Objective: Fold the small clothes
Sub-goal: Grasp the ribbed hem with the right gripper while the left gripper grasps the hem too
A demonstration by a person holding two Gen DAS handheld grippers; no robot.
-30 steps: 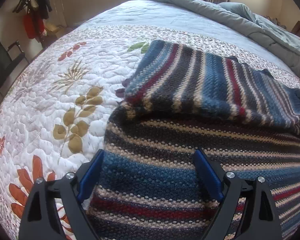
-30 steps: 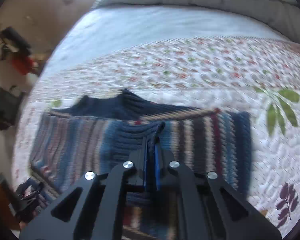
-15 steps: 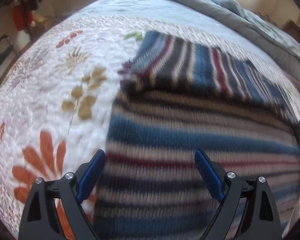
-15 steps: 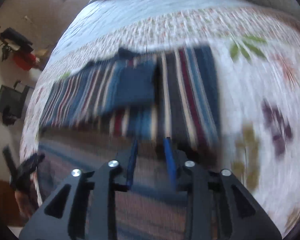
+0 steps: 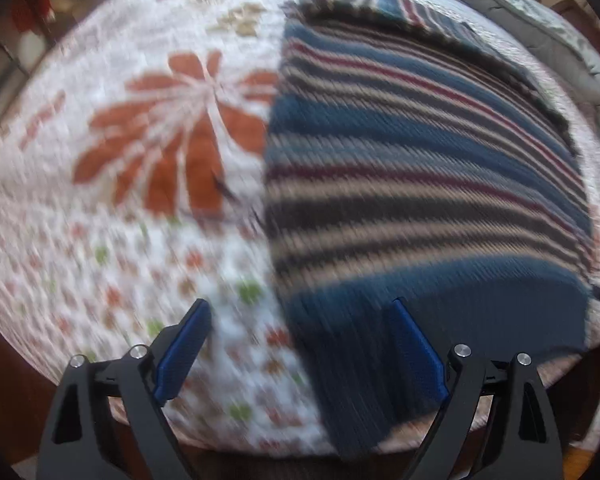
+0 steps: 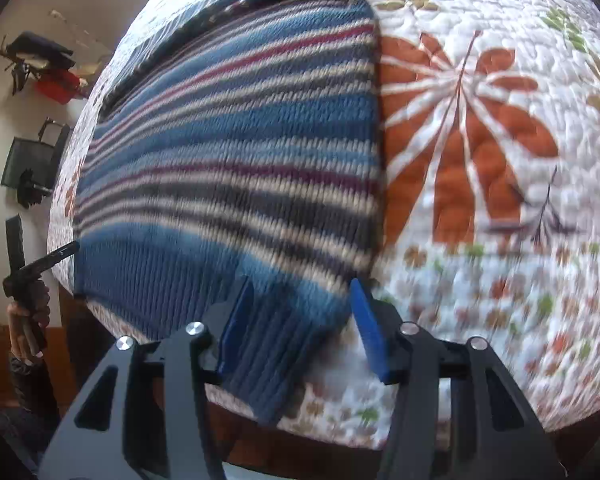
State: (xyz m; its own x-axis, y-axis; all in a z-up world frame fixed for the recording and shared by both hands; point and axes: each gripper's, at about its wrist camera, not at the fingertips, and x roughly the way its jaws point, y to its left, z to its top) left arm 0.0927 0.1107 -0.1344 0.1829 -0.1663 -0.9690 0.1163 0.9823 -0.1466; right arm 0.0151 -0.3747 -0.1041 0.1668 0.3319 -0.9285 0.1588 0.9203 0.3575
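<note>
In the right wrist view, the right gripper (image 6: 302,320) is at the bottom, at 6 o'clock, and its jaws are opening. The two blue pads (image 6: 366,328) stand apart. The dark blue ribbed hem of the striped sweater (image 6: 236,148) is seen between them, at its lower right corner, but the pads do not press on it. This hem hangs a little over the near edge of the bed.

In the left wrist view, the left gripper (image 5: 300,354) is also at 6 o'clock and its jaws stand wide apart. Nothing is clamped. The left edge of the sweater hem (image 5: 420,184) passes between the fingers; the right pad (image 5: 418,350) is in front of the knit, and the left pad is in front of the floral quilt (image 5: 148,216). This picture is blurred, so I cannot tell if a pad touches the fabric.

Further from the grippers, the sweater lies flat on the quilt, with stripes of blue, cream, dark grey and red. At its far end, toward 12 o'clock, a part with stripes in another direction is folded over the body.

Beside the sweater, a big orange flower is printed on the quilt (image 6: 480,128), at 2 o'clock in the right view. At 9 o'clock in this view, at the frame edge, a hand (image 6: 30,312) holds the left gripper's handle.
</note>
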